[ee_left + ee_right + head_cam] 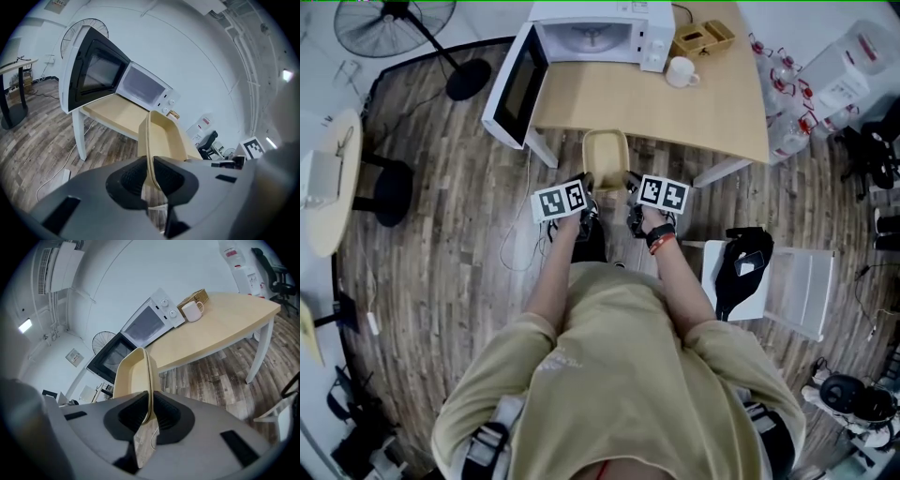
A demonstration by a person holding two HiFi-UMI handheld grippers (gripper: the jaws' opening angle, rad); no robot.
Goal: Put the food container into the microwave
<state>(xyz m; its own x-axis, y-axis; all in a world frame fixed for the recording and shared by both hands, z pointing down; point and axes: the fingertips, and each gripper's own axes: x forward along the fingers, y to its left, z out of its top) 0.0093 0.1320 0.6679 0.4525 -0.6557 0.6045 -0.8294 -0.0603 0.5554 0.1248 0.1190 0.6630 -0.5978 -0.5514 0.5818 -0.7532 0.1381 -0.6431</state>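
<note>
Forearms (555, 281) of the person reach forward. Left claw (587, 181) is clenched on the left rim of the food container (606, 155), and the right claw (630, 184) is clenched on its right rim. The container hangs in the air, just before the worktop (694, 112). I judge it is the carrying step. Next, the container must go up and forward-left, past the open door (517, 89), into the microwave (591, 37).

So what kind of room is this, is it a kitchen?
Probably an office or workroom, not a home kitchen. The microwave sits on a plain wooden table instead of a counter. There is also a black office chair and a pedestal fan standing on the wood floor.
</note>
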